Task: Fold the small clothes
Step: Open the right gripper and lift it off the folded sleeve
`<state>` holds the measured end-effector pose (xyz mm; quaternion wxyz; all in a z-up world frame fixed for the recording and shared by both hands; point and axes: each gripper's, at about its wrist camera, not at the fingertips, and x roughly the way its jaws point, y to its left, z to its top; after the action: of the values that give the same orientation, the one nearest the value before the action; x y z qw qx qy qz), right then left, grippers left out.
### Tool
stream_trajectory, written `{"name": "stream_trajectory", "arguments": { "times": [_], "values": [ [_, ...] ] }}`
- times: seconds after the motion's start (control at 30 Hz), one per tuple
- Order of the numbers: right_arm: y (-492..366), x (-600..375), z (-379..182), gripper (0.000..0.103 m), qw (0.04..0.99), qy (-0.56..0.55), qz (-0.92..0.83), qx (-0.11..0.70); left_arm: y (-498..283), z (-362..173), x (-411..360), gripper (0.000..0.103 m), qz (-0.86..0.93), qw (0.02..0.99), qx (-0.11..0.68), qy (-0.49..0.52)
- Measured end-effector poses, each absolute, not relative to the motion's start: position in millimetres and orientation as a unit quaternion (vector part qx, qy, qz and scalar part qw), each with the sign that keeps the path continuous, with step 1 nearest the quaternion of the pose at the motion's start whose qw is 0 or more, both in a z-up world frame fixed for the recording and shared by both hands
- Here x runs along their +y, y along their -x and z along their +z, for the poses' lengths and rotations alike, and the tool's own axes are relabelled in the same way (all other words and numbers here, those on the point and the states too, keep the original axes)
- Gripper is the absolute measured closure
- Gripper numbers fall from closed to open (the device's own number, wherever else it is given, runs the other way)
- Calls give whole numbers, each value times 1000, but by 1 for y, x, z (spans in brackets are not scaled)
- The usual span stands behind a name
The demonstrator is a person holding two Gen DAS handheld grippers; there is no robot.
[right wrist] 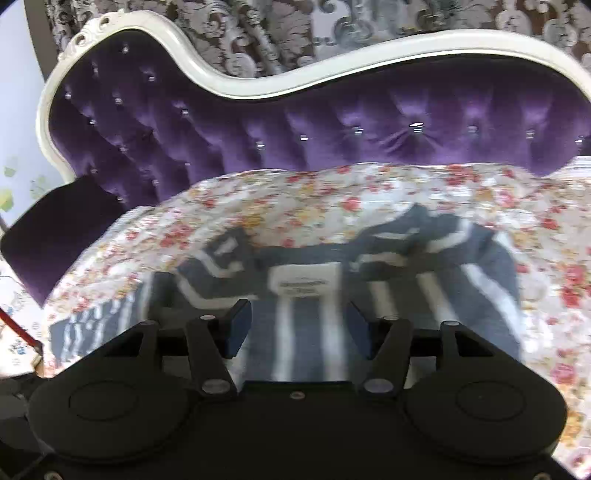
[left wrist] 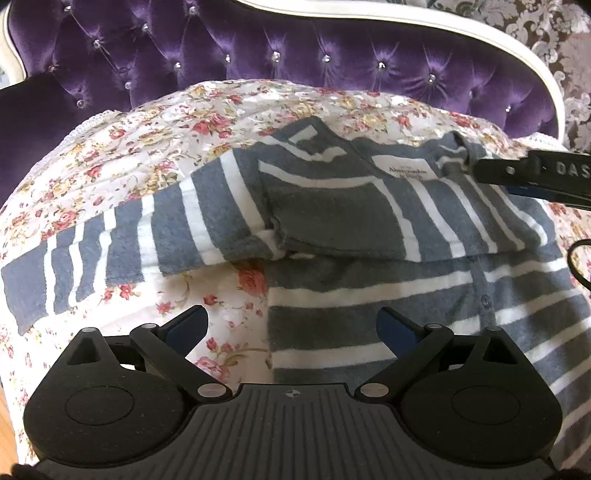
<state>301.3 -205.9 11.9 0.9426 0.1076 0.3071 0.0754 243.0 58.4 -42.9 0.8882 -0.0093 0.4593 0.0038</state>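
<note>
A grey-and-white striped shirt [left wrist: 332, 218] lies on a floral cover [left wrist: 155, 147], inside out at the neck, where a white label [left wrist: 404, 168] shows. One sleeve [left wrist: 92, 254] stretches out to the left, and the top part is folded down over the body. My left gripper [left wrist: 291, 319] hovers open above the shirt's left edge with nothing between its fingers. My right gripper [right wrist: 300, 325] stands open above the striped shirt [right wrist: 461, 288] just short of the label; the picture is blurred. In the left wrist view one of its fingers [left wrist: 517, 173] reaches in from the right beside the collar.
The floral cover [right wrist: 369, 192] is spread over a purple tufted sofa [left wrist: 258, 55] with a white carved frame [right wrist: 258, 85]. A black cable [left wrist: 576, 266] loops in at the right edge. Patterned wallpaper [right wrist: 369, 22] is behind the sofa.
</note>
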Motion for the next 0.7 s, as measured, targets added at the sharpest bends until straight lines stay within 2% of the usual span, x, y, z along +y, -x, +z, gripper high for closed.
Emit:
{"name": "stream_trajectory", "arguments": {
  "times": [0.23, 0.43, 0.5, 0.57, 0.7],
  "values": [
    [-289, -238, 4, 39, 945, -115, 38, 303, -246, -43, 49, 4, -2, 887, 462, 1],
    [-278, -263, 6, 28, 956, -106, -7, 273, -248, -38, 45, 4, 4, 898, 439, 1],
    [-273, -274, 10, 19, 962, -105, -24, 252, -248, -36, 47, 4, 8, 907, 422, 8],
    [-269, -282, 15, 2, 967, -97, -43, 232, -250, -34, 47, 4, 15, 914, 405, 12],
    [-273, -297, 19, 0, 969, -78, -66, 224, -261, -37, 43, 4, 29, 920, 391, 2]
  ]
}}
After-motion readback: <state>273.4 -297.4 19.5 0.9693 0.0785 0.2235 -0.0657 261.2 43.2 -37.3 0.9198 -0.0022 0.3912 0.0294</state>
